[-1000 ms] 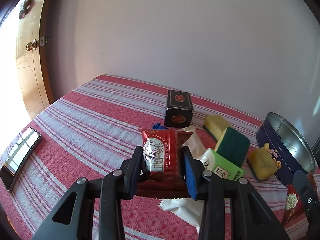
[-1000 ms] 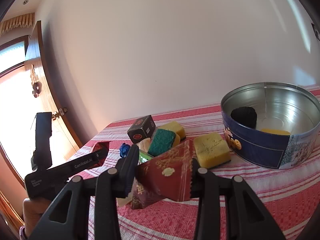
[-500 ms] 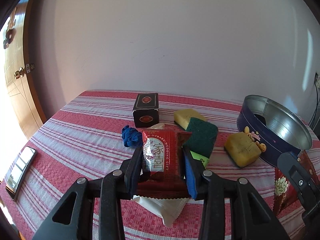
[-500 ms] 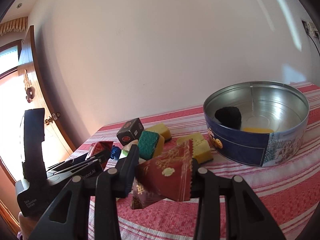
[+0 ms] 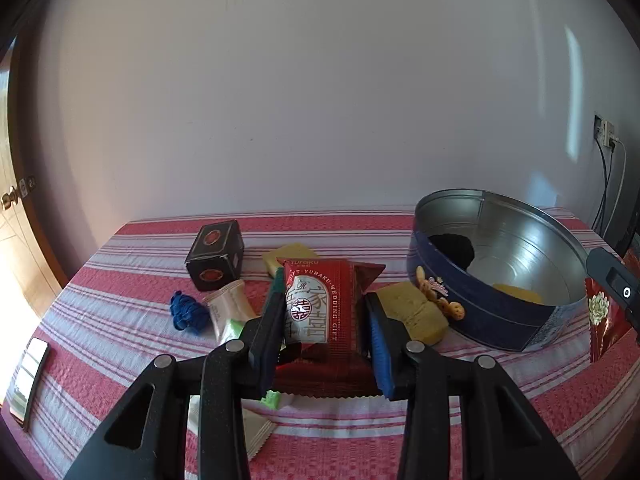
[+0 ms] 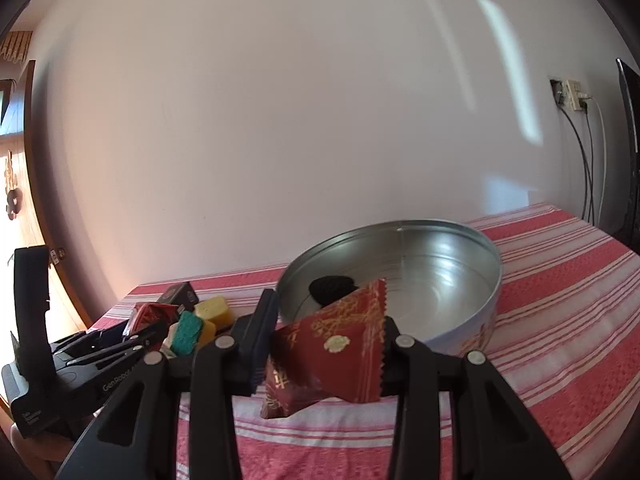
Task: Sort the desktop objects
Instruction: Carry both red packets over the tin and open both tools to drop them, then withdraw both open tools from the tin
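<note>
Left hand-held gripper [image 5: 324, 320]: clamped on a red Yuraku packet [image 5: 320, 304], held upright above the table [image 5: 120, 280], just left of the tin.
Right hand-held gripper [image 6: 326, 344]: clamped on a red gold-patterned sachet [image 6: 336, 352], tilted, raised just before the tin's near wall.
Tin [image 6: 494, 292]: round, open, blue outside; a black item [image 6: 332, 286] and something yellow [image 5: 516, 292] lie inside.
Unsorted on table: black box [image 5: 215, 255], blue crumpled piece [image 5: 186, 312], pale pouch [image 5: 230, 308], yellow sponge [image 5: 412, 312] touching the tin's wall, a green-faced sponge [image 6: 186, 334], a phone [image 5: 30, 380] near the edge.
Risk, collision: both grippers appear headed for the same tin; they could knock together at the rim.
Risk, slip: glossy, puffy wrappers; the sachet is pinched aslant and may slide out short of the tin.
Risk, rim strike: a low approach could hit the tin's wall and shove the light tin across the cloth.
Risk, snag: the sachet's hanging corner may catch on the rim.
</note>
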Available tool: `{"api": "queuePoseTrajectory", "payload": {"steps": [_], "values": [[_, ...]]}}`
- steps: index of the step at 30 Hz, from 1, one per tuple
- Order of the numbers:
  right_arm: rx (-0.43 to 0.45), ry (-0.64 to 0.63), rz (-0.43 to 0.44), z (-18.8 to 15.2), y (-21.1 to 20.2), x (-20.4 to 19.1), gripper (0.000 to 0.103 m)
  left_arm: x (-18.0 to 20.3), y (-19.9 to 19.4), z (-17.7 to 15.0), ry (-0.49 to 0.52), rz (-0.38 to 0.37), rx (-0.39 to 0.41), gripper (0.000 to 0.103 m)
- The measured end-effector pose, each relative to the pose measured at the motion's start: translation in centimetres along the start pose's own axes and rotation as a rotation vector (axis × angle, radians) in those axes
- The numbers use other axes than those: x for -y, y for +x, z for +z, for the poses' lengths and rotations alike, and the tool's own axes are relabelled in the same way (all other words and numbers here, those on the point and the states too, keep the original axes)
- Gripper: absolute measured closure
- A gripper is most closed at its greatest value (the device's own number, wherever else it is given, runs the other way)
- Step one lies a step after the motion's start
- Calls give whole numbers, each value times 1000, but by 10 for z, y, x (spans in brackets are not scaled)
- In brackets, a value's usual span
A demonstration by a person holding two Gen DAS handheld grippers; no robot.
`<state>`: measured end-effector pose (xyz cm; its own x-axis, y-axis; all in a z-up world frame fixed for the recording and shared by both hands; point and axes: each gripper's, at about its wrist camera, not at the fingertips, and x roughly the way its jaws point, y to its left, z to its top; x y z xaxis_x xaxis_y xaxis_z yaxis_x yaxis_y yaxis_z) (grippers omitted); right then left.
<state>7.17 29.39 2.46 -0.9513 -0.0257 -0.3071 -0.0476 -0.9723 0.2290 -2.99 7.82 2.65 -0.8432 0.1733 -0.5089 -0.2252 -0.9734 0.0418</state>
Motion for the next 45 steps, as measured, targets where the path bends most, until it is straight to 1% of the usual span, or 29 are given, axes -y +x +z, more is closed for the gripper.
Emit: {"api": "queuePoseTrajectory", "payload": {"steps": [6,11,16,20,24,28,35,36,37,38,39,40,41,43,45], "values": [[40,-12,-79,18,2,30,64,39,5,17,43,-41,32,62],[41,-26,-136,30,17,49,64,62,16,31,50,-55,36,62],[16,-44,-177,40,54,62,64,85,35,41,57,-80,21,62],[4,-52,-216,45,74,67,64,106,50,47,83,-94,13,62],[-22,-47,-250,48,93,80,64,122,72,48,98,-101,-18,62],[-65,-22,-250,44,104,92,64,137,90,47,117,-98,-40,62],[-91,-7,-244,39,113,101,63,148,109,41,141,-86,-69,61],[-94,0,-234,38,115,102,62,150,110,40,140,-93,-77,61],[-95,5,-229,37,115,102,59,150,112,39,138,-99,-84,56],[-94,7,-223,36,114,103,54,152,112,39,139,-103,-90,44],[-82,7,-223,36,111,102,41,153,112,38,143,-100,-91,37],[-59,4,-228,37,107,100,31,154,109,38,149,-90,-79,25],[-32,-6,-237,38,103,99,28,156,104,38,158,-84,-59,22],[17,-35,-260,40,95,93,24,158,97,39,170,-69,-30,22],[57,-54,-278,42,89,89,21,157,94,39,166,-69,-23,22]]}}
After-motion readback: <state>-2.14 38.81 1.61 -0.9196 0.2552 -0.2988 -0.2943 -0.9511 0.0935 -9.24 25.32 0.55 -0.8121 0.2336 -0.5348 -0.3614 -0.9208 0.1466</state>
